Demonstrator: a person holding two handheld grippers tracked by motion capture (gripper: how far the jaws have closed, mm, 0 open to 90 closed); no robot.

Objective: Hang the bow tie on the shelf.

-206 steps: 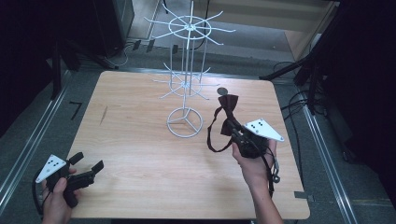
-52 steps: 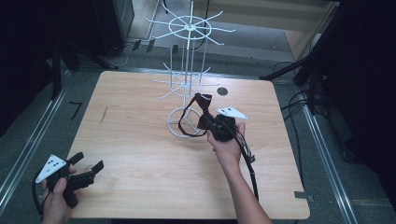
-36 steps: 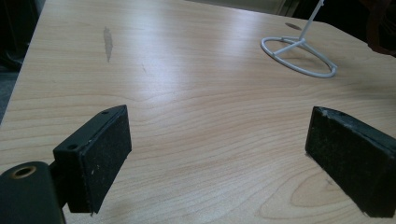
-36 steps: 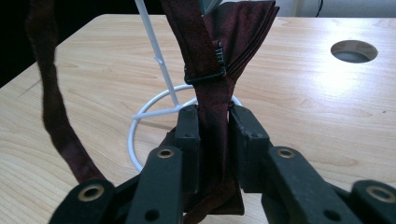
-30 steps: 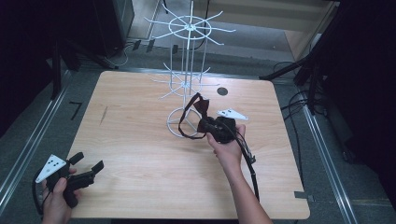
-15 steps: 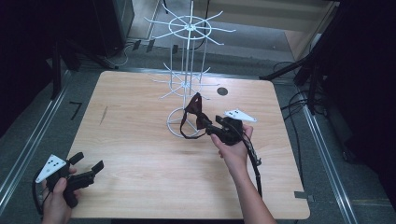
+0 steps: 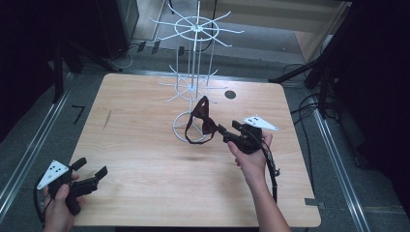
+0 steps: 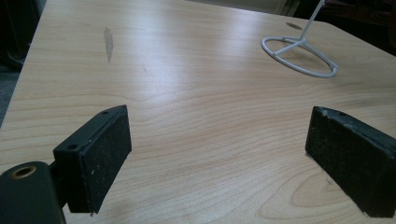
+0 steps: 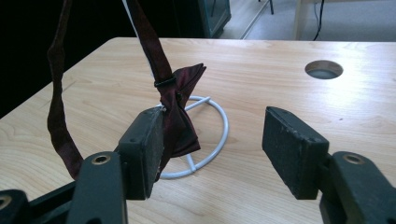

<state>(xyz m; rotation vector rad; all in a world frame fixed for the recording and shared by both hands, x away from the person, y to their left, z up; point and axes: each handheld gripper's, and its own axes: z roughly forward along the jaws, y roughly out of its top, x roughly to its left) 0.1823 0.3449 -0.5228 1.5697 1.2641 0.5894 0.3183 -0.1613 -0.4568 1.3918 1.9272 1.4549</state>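
A pale wooden table [image 7: 145,145] stands on a grey floor in a dark room, with a white wire rack [image 7: 193,92] at its far middle. The right gripper [image 9: 212,140] has just been opening; its jaws stand apart, and the dark red bow tie [image 9: 180,116] hangs from the rack, against one pad (not clamped). The left gripper [image 8: 217,154] hovers wide open over bare wood, holding nothing

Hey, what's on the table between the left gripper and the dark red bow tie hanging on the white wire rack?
Nothing: in the high view, bare wooden table separates the left gripper from the dark red bow tie on the white wire rack.
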